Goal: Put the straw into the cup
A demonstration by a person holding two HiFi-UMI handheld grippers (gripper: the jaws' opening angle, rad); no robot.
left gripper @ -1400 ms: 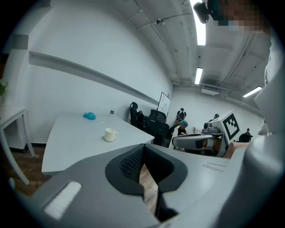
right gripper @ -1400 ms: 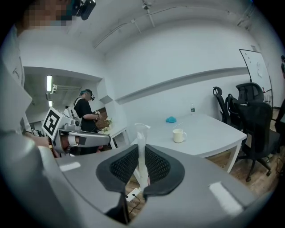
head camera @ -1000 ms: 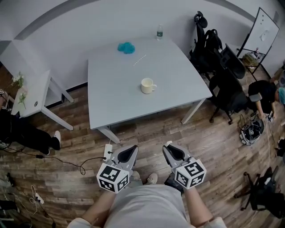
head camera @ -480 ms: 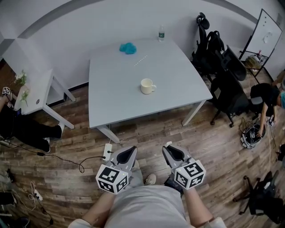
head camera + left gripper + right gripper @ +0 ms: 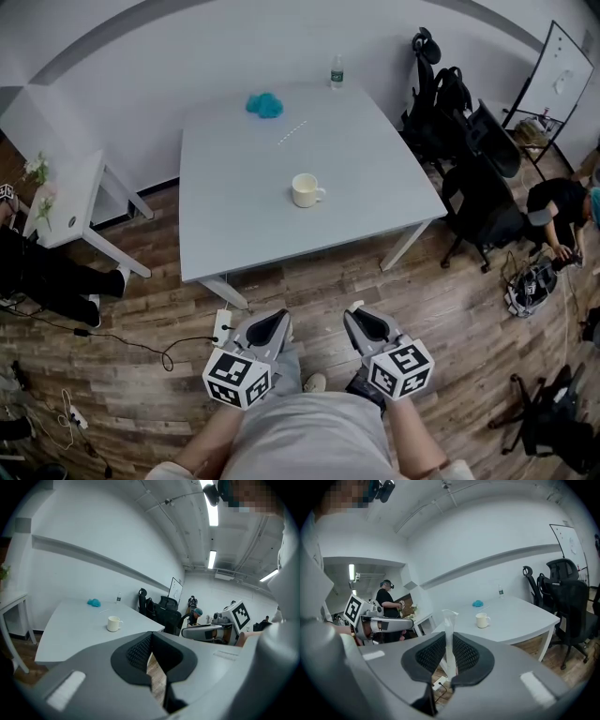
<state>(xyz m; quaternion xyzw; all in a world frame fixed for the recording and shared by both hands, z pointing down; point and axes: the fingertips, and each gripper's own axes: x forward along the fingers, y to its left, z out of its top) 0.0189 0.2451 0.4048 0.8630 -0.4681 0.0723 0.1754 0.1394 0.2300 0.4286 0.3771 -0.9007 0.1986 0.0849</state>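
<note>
Thin white straw [image 5: 292, 132] lies flat on the big pale grey square table [image 5: 234, 216], in the upper middle of the head view. It sits between the fluffy blue lump [image 5: 265, 105] near the far edge and the round cream cup with a handle [image 5: 306, 190]. It touches neither of them. The cup stands upright near the middle of the table, and we see nothing in it. A small clear bottle [image 5: 337, 70] stands at the far edge.

We hold our two grey grippers low in the frame, over the brown wood floor [image 5: 309, 281], well apart from the straw and the cup. The left gripper [image 5: 280, 316] has its fingers together at the tips. Only a thin strip of floor shows between them lower down, and they hold nothing. The right gripper [image 5: 353, 312] has its fingers a little way apart. They hold nothing too. Through that gap we see a white table leg [image 5: 450, 653] farther off.
</note>
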